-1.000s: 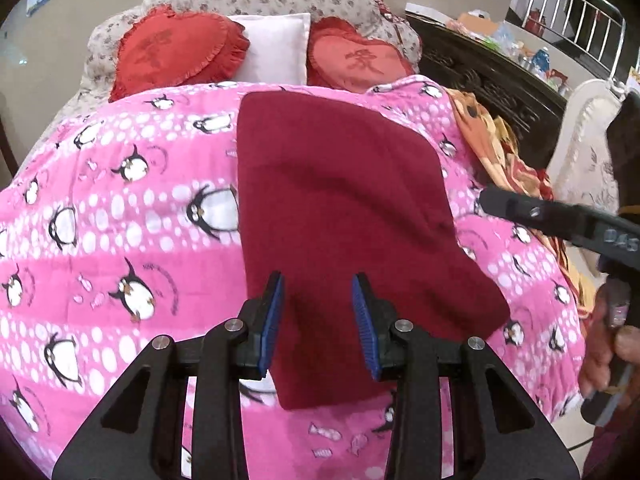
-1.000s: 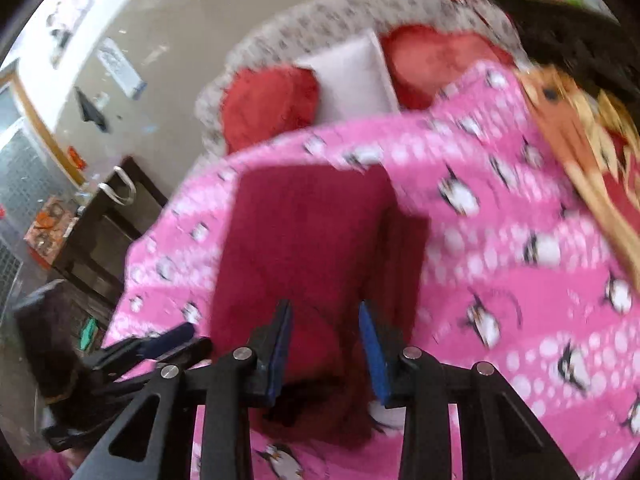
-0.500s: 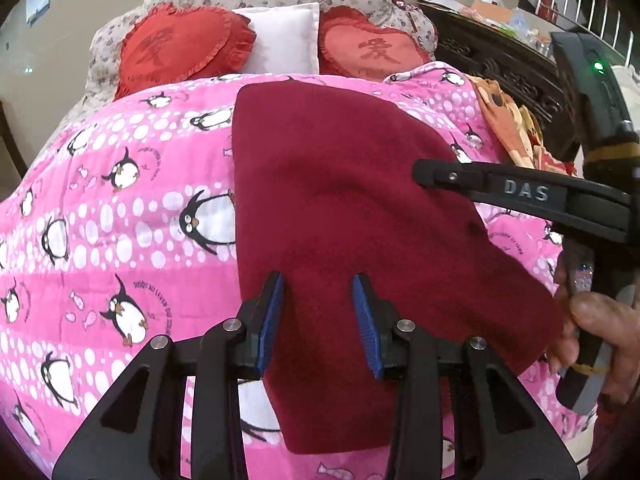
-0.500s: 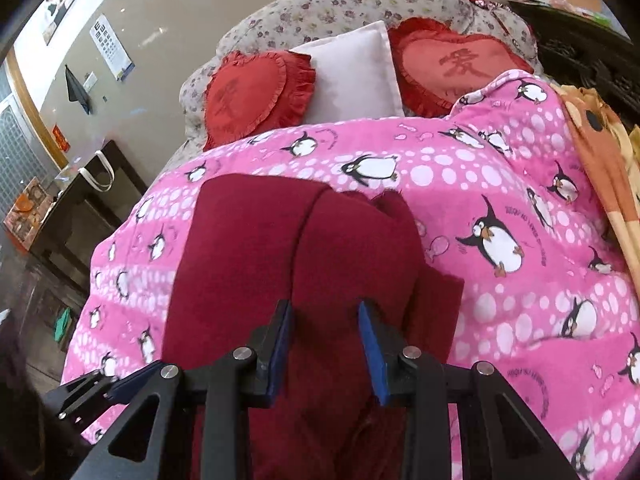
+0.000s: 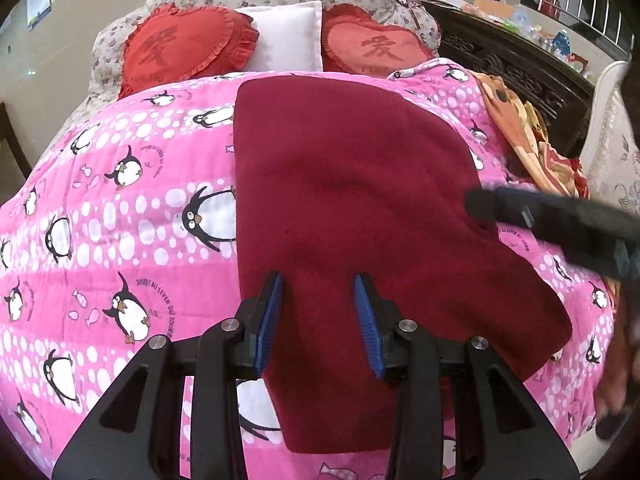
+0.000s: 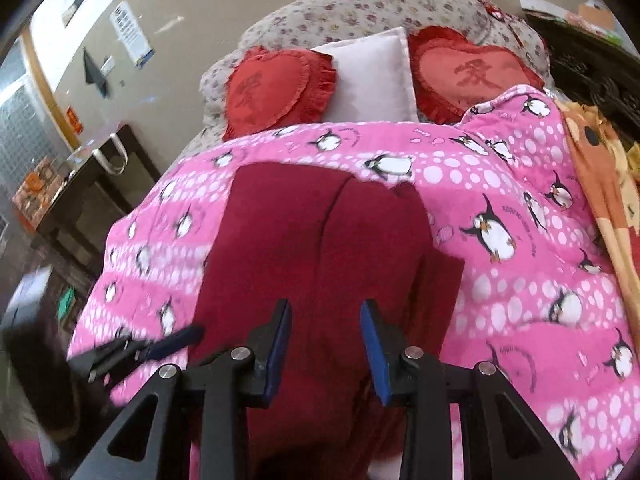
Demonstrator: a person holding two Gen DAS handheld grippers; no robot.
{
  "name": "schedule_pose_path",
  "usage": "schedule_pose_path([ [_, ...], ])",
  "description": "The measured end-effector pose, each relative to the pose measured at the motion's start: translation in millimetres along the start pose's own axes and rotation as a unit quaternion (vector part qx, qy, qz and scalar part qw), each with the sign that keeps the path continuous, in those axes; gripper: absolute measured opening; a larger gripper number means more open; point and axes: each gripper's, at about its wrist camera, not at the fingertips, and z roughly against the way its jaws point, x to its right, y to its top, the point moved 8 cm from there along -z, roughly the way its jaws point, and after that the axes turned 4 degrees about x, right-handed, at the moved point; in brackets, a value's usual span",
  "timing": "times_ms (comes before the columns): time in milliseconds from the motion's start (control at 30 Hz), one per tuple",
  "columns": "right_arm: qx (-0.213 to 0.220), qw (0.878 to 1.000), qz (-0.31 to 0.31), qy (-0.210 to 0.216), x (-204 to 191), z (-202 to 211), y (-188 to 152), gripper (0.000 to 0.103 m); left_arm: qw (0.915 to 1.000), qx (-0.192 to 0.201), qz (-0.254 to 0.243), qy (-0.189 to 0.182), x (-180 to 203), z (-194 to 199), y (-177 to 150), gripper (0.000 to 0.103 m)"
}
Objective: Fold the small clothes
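From the left wrist view, the dark red garment [image 5: 360,220] lies spread on the pink penguin blanket [image 5: 120,240] that covers the bed, its near hem passing under the left gripper [image 5: 319,320], whose jaws stand apart with nothing between them. The right gripper [image 5: 560,228] shows as a blurred dark bar over the cloth's right edge. To fold well, each gripper probably needs to pinch one near corner, catching every layer, then carry the hem evenly towards the far edge so that no crease forms. Two red heart cushions [image 5: 180,48] and a white pillow [image 5: 286,36] sit beyond, well apart; an orange patterned cloth [image 5: 528,132] lies bunched just beside the right side and could snag.

From the right wrist view, the right gripper [image 6: 325,344] hangs above the garment [image 6: 320,260], jaws parted and empty. A lengthwise ridge shows that the right portion is already doubled over. The left gripper [image 6: 160,350] appears low on the left, blurred. A dark side cabinet [image 6: 92,184] stands clear of the bed.
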Motion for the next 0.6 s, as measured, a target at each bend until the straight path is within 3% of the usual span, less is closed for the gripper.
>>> schedule_pose_path([
  [133, -0.012, 1.0, 0.006, -0.014, -2, 13, -30, 0.034, 1.0, 0.0, -0.001, 0.002, 0, 1, -2, 0.037],
  [233, -0.034, 0.997, 0.024, -0.064, 11, 9, -56, 0.034, 1.0, -0.001, -0.004, 0.005, 2, 0, -4, 0.039],
  [367, -0.037, 0.998, -0.001, -0.05, 21, -3, -73, 0.035, 0.9997, -0.002, -0.019, 0.017, 6, 2, -7, 0.041],
  [600, -0.014, 0.999, -0.025, -0.037, 13, 23, -61, 0.041, 0.9998, -0.009, 0.008, 0.017, -1, 12, -8, 0.041],
])
